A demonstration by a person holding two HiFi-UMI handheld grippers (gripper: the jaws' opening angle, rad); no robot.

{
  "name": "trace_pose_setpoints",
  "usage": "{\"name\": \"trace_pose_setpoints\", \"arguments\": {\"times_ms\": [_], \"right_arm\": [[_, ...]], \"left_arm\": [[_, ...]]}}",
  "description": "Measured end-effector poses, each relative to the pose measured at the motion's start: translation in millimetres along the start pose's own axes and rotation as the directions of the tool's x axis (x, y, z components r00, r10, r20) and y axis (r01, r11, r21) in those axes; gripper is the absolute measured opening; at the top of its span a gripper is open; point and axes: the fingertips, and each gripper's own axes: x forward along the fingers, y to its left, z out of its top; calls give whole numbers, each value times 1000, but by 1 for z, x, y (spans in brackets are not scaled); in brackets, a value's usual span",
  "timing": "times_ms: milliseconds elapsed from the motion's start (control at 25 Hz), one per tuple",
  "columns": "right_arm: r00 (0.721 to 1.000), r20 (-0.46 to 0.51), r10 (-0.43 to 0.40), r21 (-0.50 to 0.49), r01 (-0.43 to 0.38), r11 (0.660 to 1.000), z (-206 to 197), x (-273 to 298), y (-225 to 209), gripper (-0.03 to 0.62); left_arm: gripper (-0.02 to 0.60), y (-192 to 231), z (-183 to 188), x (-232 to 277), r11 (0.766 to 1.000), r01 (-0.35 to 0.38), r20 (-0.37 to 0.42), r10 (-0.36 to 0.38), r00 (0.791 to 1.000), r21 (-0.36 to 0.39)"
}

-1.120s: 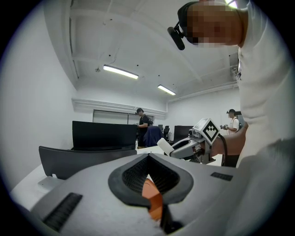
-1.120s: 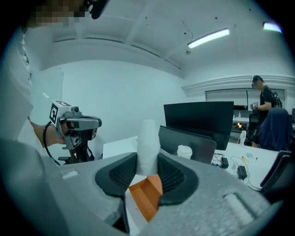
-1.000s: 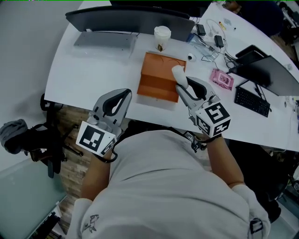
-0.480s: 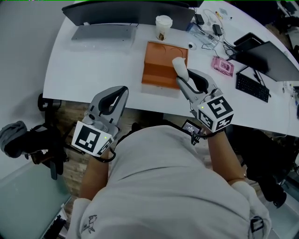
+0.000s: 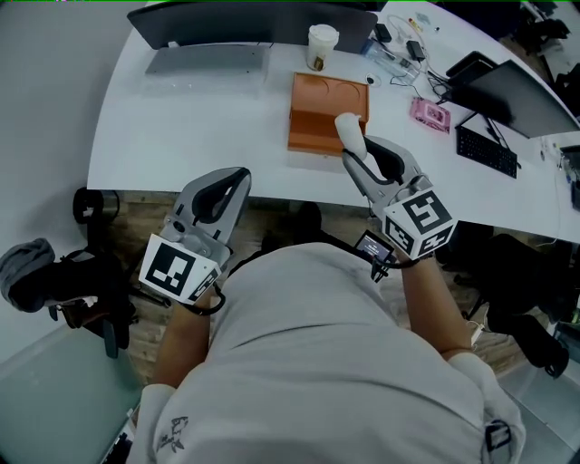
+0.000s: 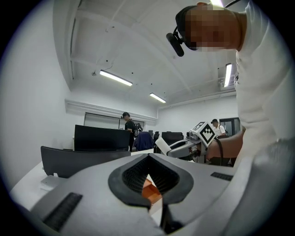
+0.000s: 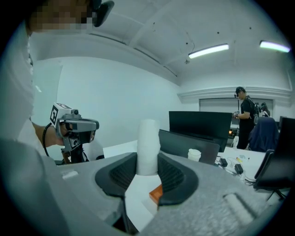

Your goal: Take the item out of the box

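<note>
Two grippers are in view, the left gripper [image 5: 237,174] and the right gripper [image 5: 352,161], each bearing one marker cube [image 5: 181,267]. The surface [image 5: 181,118] carries one orange box [image 5: 328,113] near the front edge, one paper cup [image 5: 322,47] at the far edge, one pink packet [image 5: 430,114] and one black keyboard [image 5: 487,150] toward the right edge, and two dark screens, the far screen [image 5: 245,20] and the right screen [image 5: 521,100]. One white roll [image 5: 350,134] stands between the right jaws. The left gripper view shows three ceiling light strips [image 6: 115,78].
</note>
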Motion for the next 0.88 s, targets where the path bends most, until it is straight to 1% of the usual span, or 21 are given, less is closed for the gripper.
{"name": "trace_pose_setpoints", "arguments": {"times_ms": [320, 480, 680, 880], "right_arm": [[1000, -2, -24, 4, 24, 1000, -1, -15, 61, 138], [1000, -7, -29, 8, 29, 1000, -3, -26, 81, 138], [999, -13, -42, 0, 42, 999, -7, -42, 87, 140], [999, -5, -36, 8, 36, 999, -14, -61, 79, 138]], "left_arm": [[-2, -11, 0, -47, 997, 74, 0, -74, 997, 17], [-2, -20, 1, -62, 995, 99, 20, -98, 995, -18], [-2, -30, -4, -68, 995, 97, 23, -96, 995, -34], [-2, -49, -1, -59, 995, 94, 23, -93, 995, -29]]}}
